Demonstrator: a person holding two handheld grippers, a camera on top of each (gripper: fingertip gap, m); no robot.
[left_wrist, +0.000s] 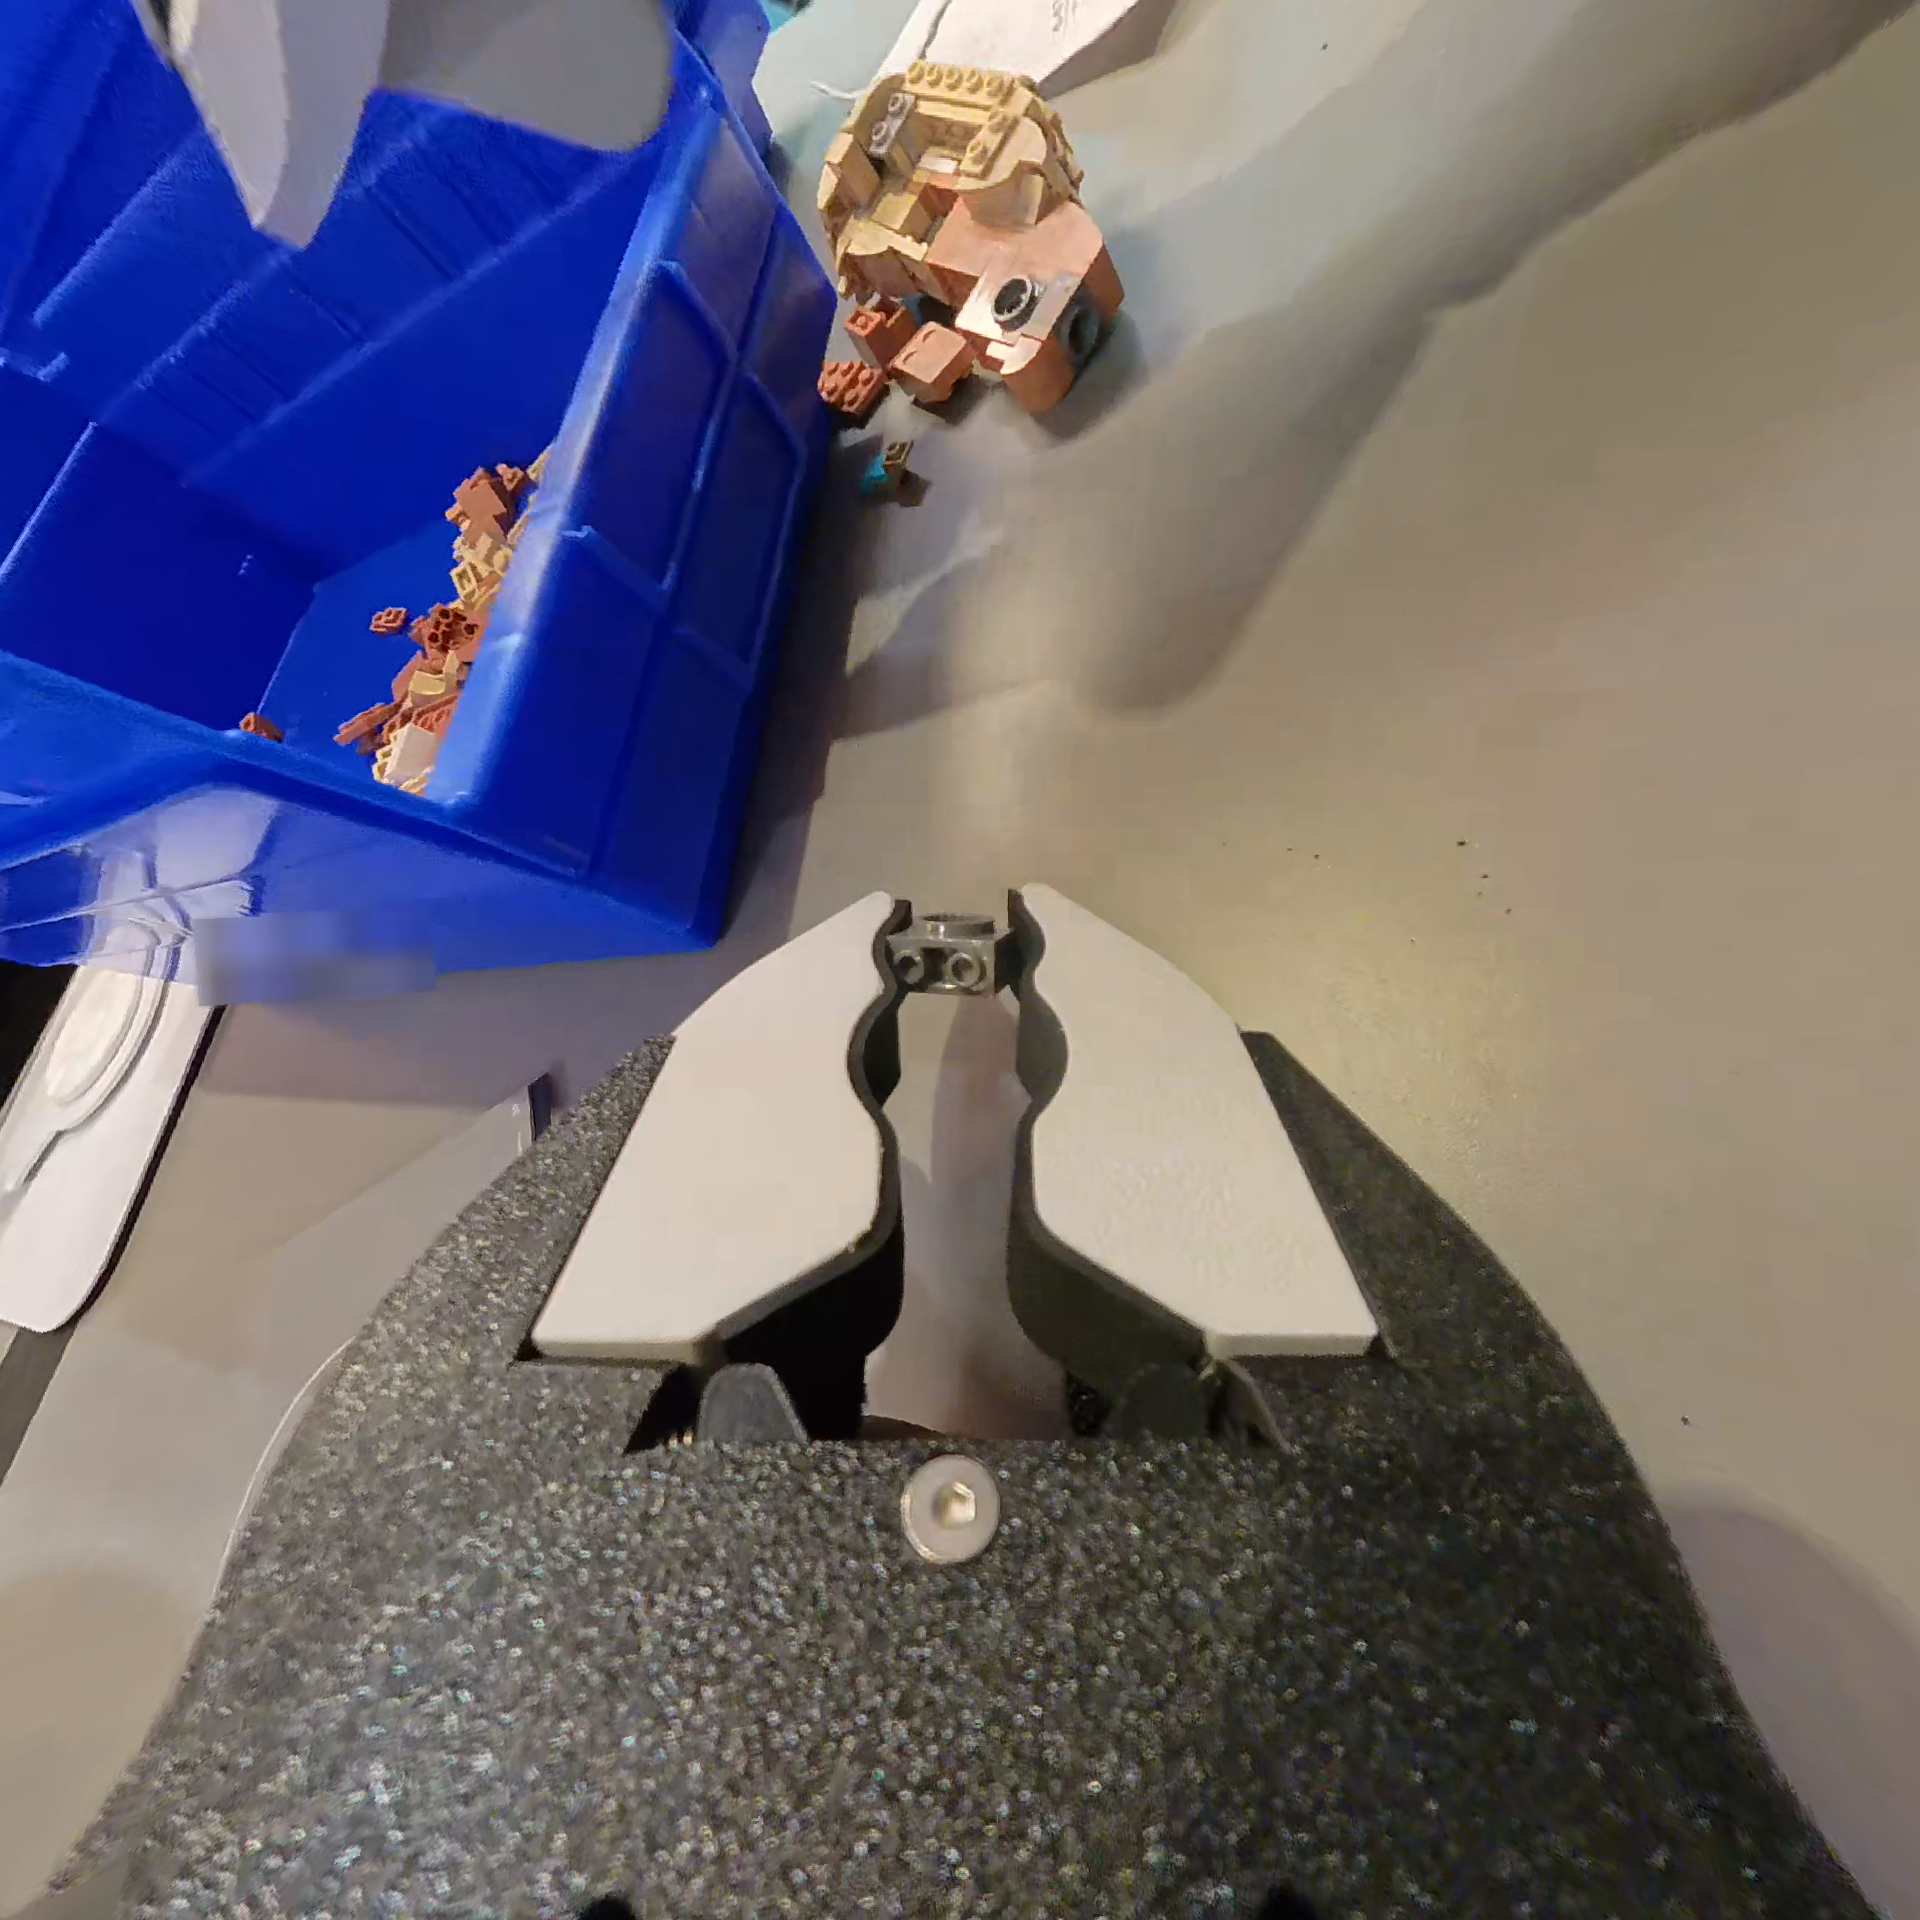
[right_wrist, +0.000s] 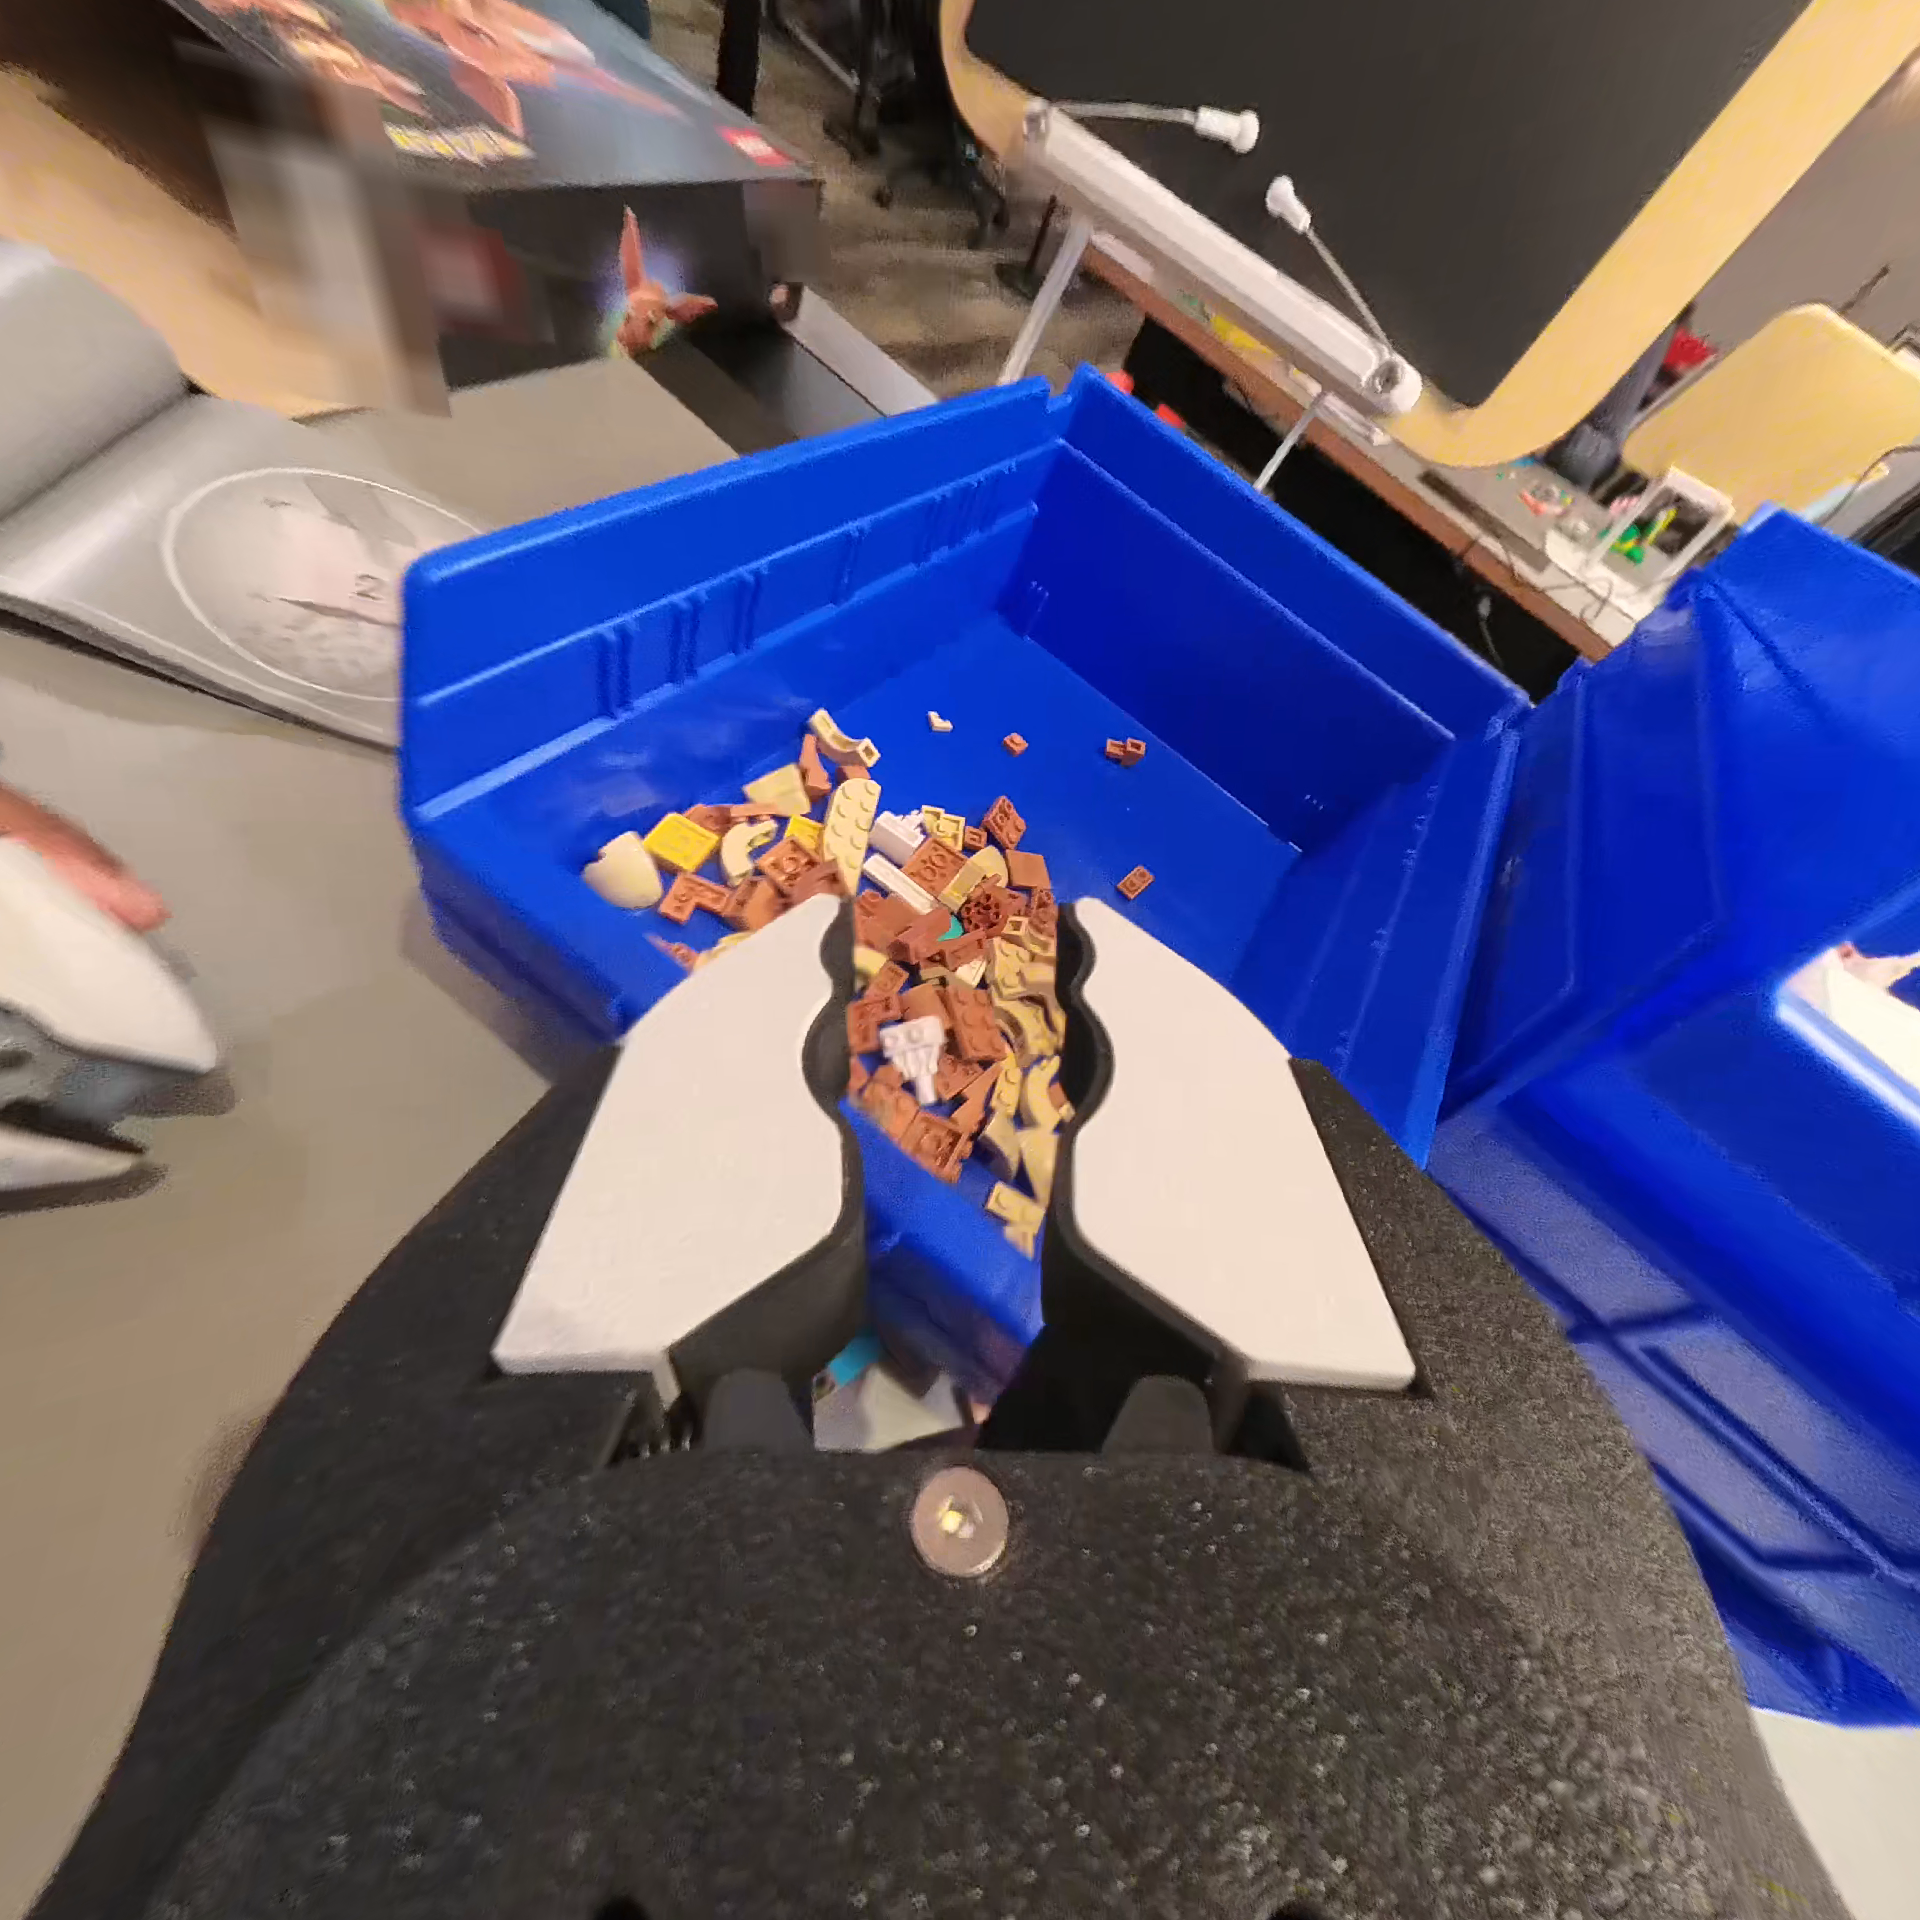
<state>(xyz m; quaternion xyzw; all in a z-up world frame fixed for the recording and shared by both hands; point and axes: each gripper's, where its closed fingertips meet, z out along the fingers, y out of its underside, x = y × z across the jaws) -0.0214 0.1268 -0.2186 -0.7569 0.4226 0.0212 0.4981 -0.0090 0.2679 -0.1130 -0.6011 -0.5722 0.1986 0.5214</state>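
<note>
Tongs' (left_wrist: 954, 940) pad contact on grey brick (left_wrist: 951, 961) unclear

Left gripper (left_wrist: 954, 940) angled low, pads (left_wrist: 1023, 951) pinching a small grey brick (left_wrist: 951, 961), right gripper (right_wrist: 956, 935) raised, fingers (right_wrist: 774, 977) parted, nothing between them

A blue bin (right_wrist: 727, 623) of loose brown, tan and yellow bricks (right_wrist: 935, 935) lies ahead of the right tool. A second blue bin (right_wrist: 1714, 935) stands right of it, an open booklet (right_wrist: 208, 520) far left. A brick model (left_wrist: 966, 239) sits far ahead of the left tool on the grey table (left_wrist: 1455, 727).
</note>
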